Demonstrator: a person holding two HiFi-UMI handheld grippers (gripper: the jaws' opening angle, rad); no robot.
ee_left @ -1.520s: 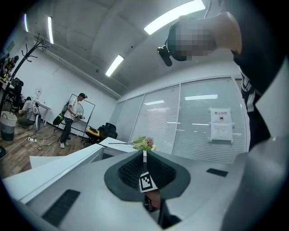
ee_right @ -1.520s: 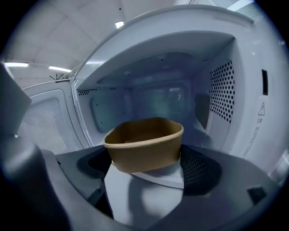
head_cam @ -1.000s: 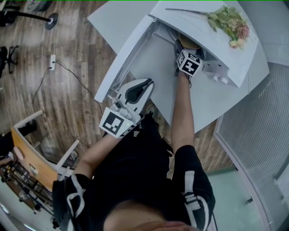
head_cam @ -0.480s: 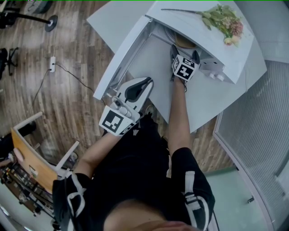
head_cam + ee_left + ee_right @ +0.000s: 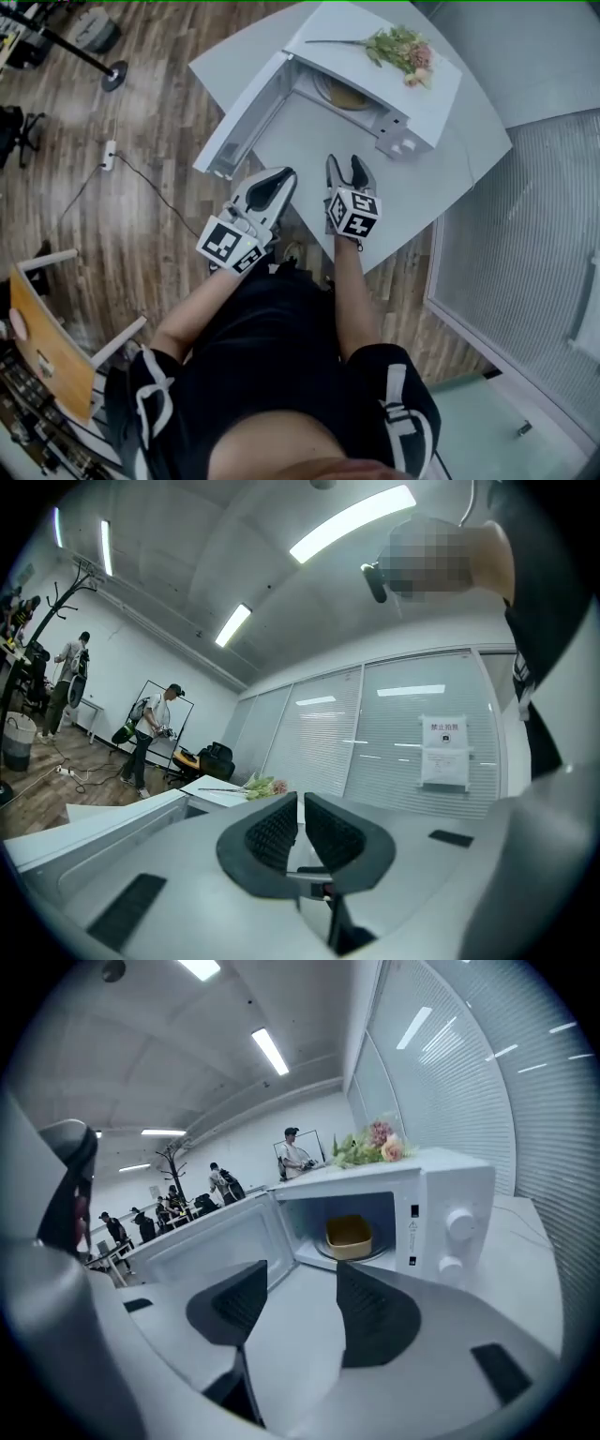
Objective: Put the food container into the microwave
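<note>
A white microwave (image 5: 431, 94) is shown in the upper centre of the head view, set on a white table (image 5: 431, 192). Its door (image 5: 242, 117) is swung wide open toward the left. The container (image 5: 345, 94), a tan tub, is seen inside the microwave's cavity, well apart from both grippers. In the right gripper view it is framed at the centre, past the jaw tips. Flowers (image 5: 403, 47) are laid on the microwave's top. The right gripper (image 5: 347, 172) is held over the table in the middle of the frame, just below the microwave. Its jaws are spread apart with nothing between them. The left gripper (image 5: 272, 186) is held just left of it, at the table's edge. In the left gripper view its jaws are pressed almost together, empty, and aimed up at a glass wall (image 5: 412, 733) with blinds. People (image 5: 292, 1152) are seen standing in the distance
</note>
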